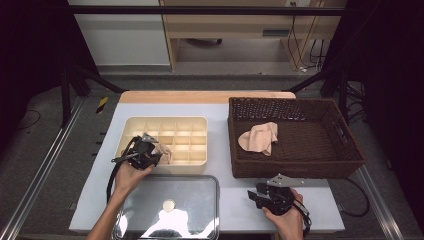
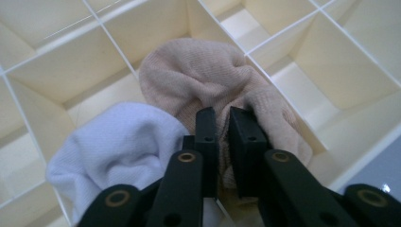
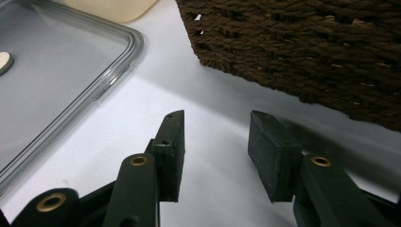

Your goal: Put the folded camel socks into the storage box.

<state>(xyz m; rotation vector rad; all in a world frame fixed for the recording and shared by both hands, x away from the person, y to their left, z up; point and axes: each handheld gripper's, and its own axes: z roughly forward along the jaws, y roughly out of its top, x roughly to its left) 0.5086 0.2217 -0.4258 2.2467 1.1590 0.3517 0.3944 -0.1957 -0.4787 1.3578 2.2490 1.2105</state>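
My left gripper (image 1: 154,151) reaches into the front left part of a cream divided tray (image 1: 165,120). In the left gripper view its jaws (image 2: 224,125) are shut on a fold of a beige sock (image 2: 203,75) that lies bunched in one compartment. A white sock (image 2: 118,142) fills the compartment beside it. In the high view the beige sock (image 1: 165,151) shows just right of the jaws. My right gripper (image 1: 256,193) rests low over the white table, in front of a dark wicker basket (image 1: 300,170). Its jaws (image 3: 215,127) stand open with nothing between them.
Another beige sock (image 1: 260,137) lies in the basket, whose woven wall (image 3: 307,42) is close ahead of the right gripper. A clear plastic lid (image 1: 190,195) with a round knob lies at the table's front edge; its rim (image 3: 118,66) is to the right gripper's left.
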